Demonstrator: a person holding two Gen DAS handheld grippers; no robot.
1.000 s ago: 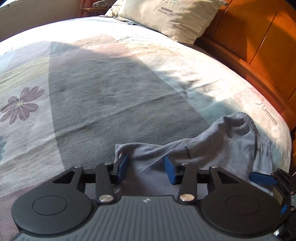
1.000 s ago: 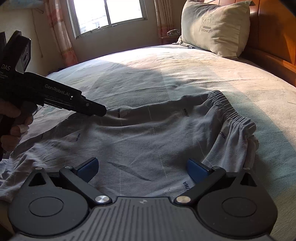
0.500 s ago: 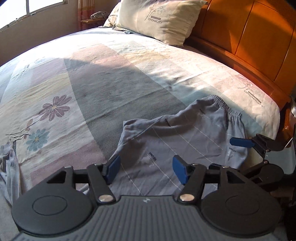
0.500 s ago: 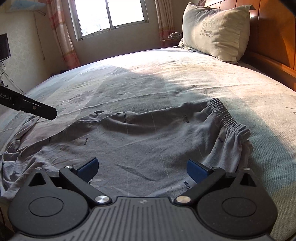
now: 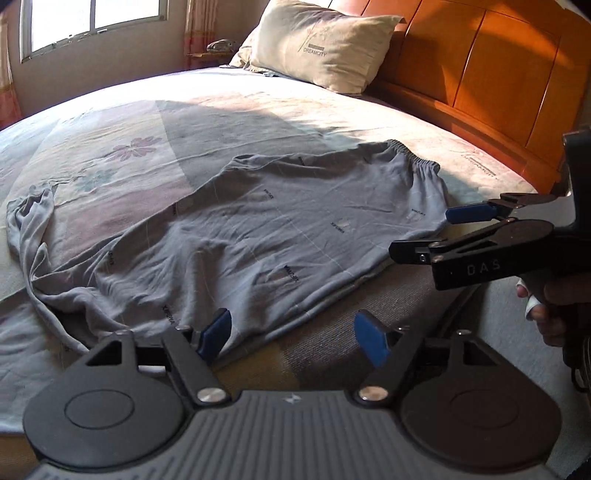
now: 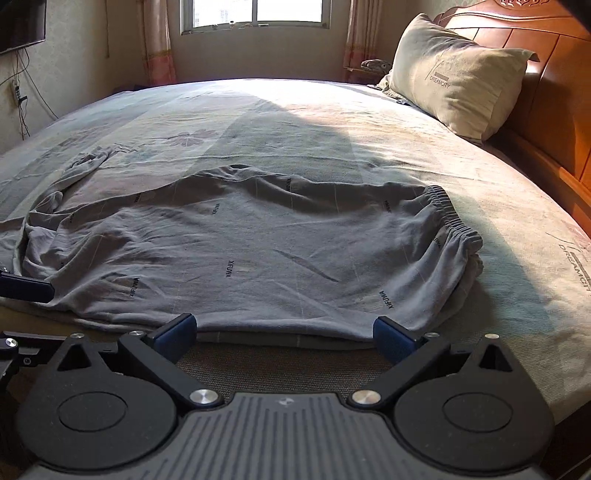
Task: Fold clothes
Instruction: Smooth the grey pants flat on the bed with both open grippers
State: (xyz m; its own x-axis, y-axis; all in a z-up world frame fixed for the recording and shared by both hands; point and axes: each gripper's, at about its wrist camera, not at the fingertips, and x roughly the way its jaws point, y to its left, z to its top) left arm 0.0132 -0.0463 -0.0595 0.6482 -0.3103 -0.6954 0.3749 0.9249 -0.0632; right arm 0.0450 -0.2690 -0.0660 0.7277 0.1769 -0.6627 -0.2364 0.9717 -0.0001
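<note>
Grey trousers (image 5: 258,236) with an elastic waistband (image 5: 417,164) lie spread on the bed, waistband to the right and legs running left to a crumpled end (image 5: 33,206). My left gripper (image 5: 293,334) is open at the garment's near hem, its left pad over the cloth, and holds nothing. Seen from the side at the right, my right gripper (image 5: 436,234) is held by a hand just off the waist end. In the right wrist view the trousers (image 6: 277,251) lie just beyond my open, empty right gripper (image 6: 284,334). A left gripper finger (image 6: 26,290) shows at the left edge.
The flowered bedsheet (image 5: 129,147) covers a wide bed. A beige pillow (image 6: 454,74) leans on the wooden headboard (image 5: 480,74) at the right. A window (image 6: 251,14) and curtains stand behind, with a screen (image 6: 18,22) on the left wall. The mattress's near edge (image 6: 277,365) runs under both grippers.
Both grippers have drawn back toward the bed's near edge, so more of the trousers shows. My left gripper's fingers have spread wider. The right gripper stays open.
</note>
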